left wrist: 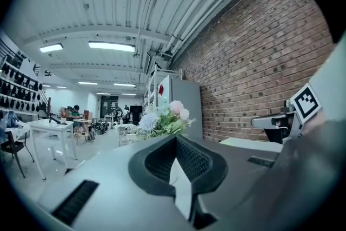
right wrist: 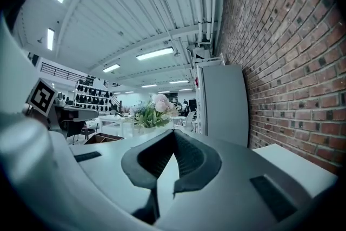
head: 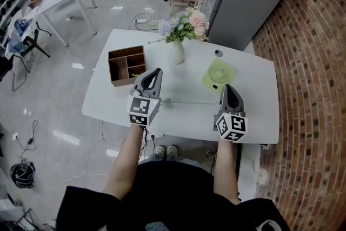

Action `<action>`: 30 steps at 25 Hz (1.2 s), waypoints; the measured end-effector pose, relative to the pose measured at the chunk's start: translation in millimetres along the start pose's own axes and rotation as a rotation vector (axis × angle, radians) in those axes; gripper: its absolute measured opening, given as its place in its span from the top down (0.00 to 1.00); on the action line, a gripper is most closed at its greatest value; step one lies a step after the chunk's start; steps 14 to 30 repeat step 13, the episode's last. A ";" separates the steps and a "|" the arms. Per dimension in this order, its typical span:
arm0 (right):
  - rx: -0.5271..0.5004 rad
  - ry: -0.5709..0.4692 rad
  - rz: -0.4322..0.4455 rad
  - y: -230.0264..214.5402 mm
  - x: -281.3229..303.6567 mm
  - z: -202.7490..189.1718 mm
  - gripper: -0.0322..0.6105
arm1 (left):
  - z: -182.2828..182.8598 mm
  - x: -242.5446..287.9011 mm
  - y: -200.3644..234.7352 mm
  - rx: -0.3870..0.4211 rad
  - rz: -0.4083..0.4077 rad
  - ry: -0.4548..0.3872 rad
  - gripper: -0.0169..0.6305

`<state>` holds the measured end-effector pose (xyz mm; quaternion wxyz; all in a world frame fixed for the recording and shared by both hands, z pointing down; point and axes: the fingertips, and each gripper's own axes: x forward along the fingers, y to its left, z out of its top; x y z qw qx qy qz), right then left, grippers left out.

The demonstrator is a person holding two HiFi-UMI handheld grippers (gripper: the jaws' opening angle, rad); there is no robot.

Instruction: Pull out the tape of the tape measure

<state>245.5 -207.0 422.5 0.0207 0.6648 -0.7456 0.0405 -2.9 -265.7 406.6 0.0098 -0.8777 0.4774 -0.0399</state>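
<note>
A small pale round thing [head: 166, 100] lies on the white table [head: 254, 70], and a thin pale line [head: 192, 102] runs from it to the right; I cannot tell whether this is the tape measure. It lies between my two grippers, touching neither. My left gripper [head: 154, 71] hovers just left of it, and my right gripper [head: 227, 87] hovers at the line's right end. Both are shut with nothing between the pads. Both gripper views tilt upward: the left gripper [left wrist: 175, 139] and the right gripper [right wrist: 173, 132] show closed jaws against ceiling and room.
A wooden compartment box [head: 126, 64] stands at the table's left. A white vase of flowers [head: 176, 51] is at the back middle, and a round green fan [head: 217, 75] at the right. A small grey disc [head: 218, 53] lies behind it. A brick wall [head: 308, 62] runs along the right.
</note>
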 end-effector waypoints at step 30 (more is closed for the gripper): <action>0.006 0.010 0.009 2.8 3.0 -2.7 0.95 | -5.1 2.0 -0.9 -0.003 -0.013 0.023 0.94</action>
